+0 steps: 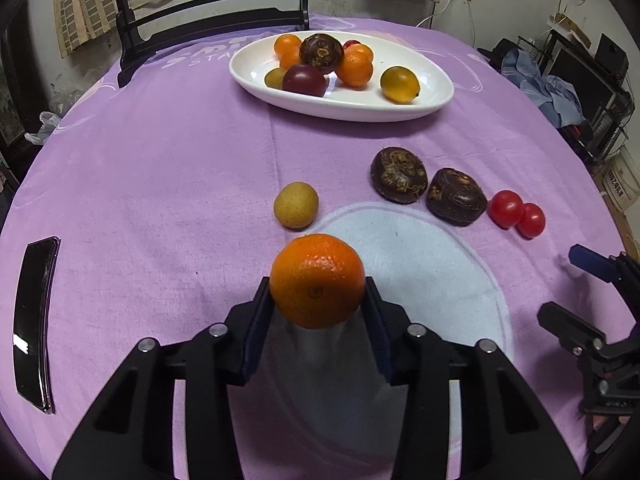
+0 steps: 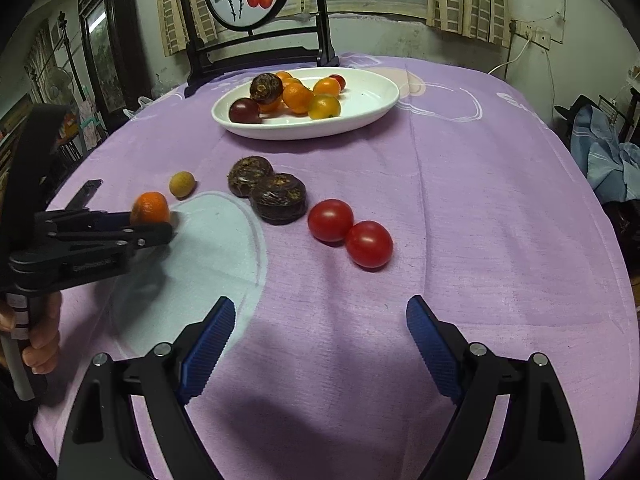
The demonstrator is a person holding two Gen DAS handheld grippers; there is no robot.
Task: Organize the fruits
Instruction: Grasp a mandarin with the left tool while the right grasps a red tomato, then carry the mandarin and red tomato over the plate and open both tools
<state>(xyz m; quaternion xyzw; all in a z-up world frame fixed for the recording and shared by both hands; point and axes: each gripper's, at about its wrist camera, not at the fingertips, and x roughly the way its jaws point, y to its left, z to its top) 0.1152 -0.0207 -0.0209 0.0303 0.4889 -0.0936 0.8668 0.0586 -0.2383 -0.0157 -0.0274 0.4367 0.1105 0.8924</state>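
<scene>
My left gripper [image 1: 317, 294] is shut on an orange [image 1: 317, 280], its blue pads pressing both sides just above the purple tablecloth [image 1: 160, 184]. The right wrist view shows that orange [image 2: 150, 208] at the far left, in the left gripper [image 2: 162, 226]. Beyond it lie a small yellow-green fruit [image 1: 296, 205], two dark brown water chestnuts [image 1: 399, 175] and two red tomatoes [image 1: 506, 208]. A white oval plate [image 1: 420, 64] at the back holds several fruits. My right gripper [image 2: 320, 320] hangs open over bare cloth, the tomatoes [image 2: 330, 220] ahead of it.
A black phone [image 1: 34, 320] lies near the table's left edge. A dark wooden chair [image 1: 208, 12] stands behind the plate. Clothes and shelves [image 1: 560, 92] crowd the room on the right. A hand [image 2: 40, 344] grips the left tool's handle.
</scene>
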